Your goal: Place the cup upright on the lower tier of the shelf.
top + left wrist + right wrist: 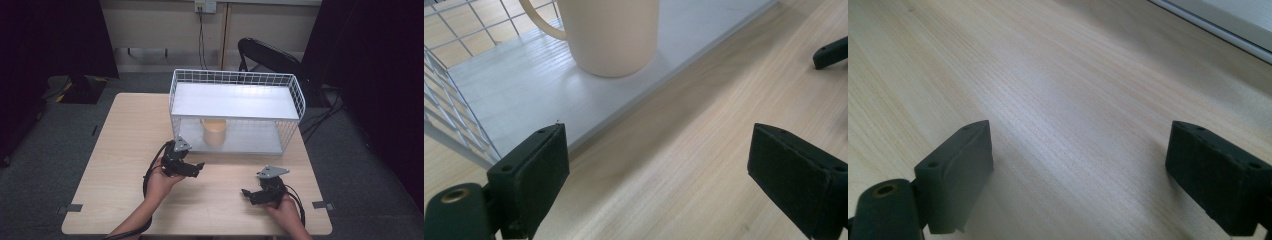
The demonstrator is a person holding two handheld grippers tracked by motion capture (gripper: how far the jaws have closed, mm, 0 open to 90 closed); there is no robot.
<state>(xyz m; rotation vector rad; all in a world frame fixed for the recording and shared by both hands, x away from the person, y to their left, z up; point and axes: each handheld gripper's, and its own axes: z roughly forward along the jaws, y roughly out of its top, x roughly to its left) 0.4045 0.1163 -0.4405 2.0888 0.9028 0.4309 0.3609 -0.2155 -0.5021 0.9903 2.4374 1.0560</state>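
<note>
High view: cream mug (pixel 214 131) is seen on lower shelf of white wire rack (pixel 297 95) | left gripper (pixel 196 169) near it, jaws apart, empty | right gripper (pixel 248 194) jaws apart over table (pixel 110 150) | risk: mug could be tipped or its handle (pixel 538 22) knocked against wire mesh

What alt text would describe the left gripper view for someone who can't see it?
The left gripper, jaws wide open and empty, hovers over the wooden table facing a cream mug. The mug stands upright on the white lower shelf of a wire rack.
</note>
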